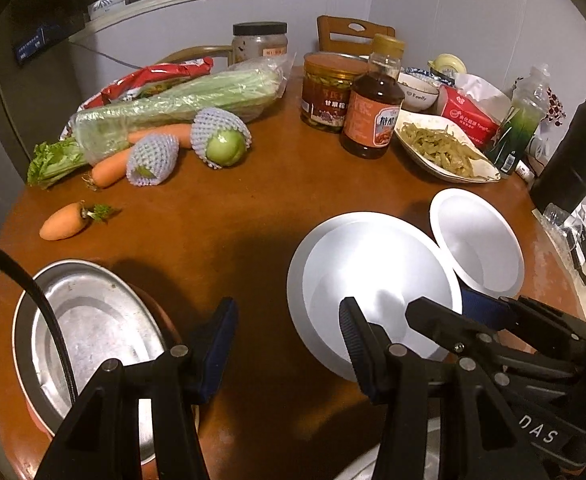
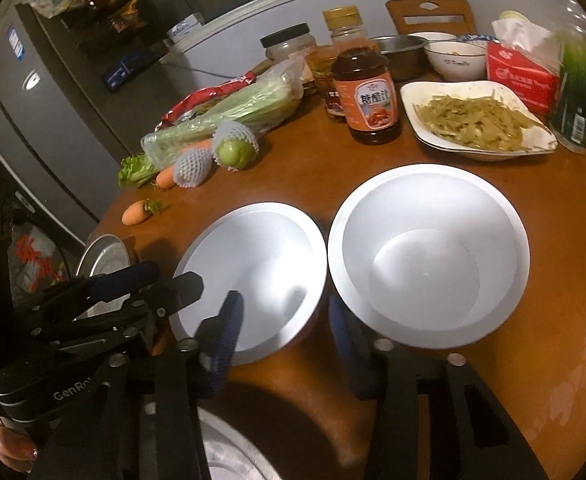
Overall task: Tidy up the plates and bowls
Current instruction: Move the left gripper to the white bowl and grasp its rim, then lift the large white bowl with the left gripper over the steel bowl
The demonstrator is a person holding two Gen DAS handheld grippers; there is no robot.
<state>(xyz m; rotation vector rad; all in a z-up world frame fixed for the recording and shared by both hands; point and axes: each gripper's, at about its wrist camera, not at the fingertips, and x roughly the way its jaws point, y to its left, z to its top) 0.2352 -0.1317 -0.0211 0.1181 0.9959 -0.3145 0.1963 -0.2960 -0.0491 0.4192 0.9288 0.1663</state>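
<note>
Your left gripper was low over the near side of the brown table, and its fingers stood wide apart with nothing between them. Your right gripper was also spread wide and held nothing. Its two blue pads sat on either side of the gap where the two white bowls met.

Just past your left fingers, on your left side, sat a round metal plate at the table edge. In front of you were the two white bowls, side by side and almost touching. The left white bowl was beside your left gripper. The right white bowl sat a little farther along the table.

Past the bowls lay a small carrot alone, then more carrots, a green fruit in a foam net, and a bag of celery. Farther back stood a brown sauce bottle, a dish of green strips, and a red tissue box.
</note>
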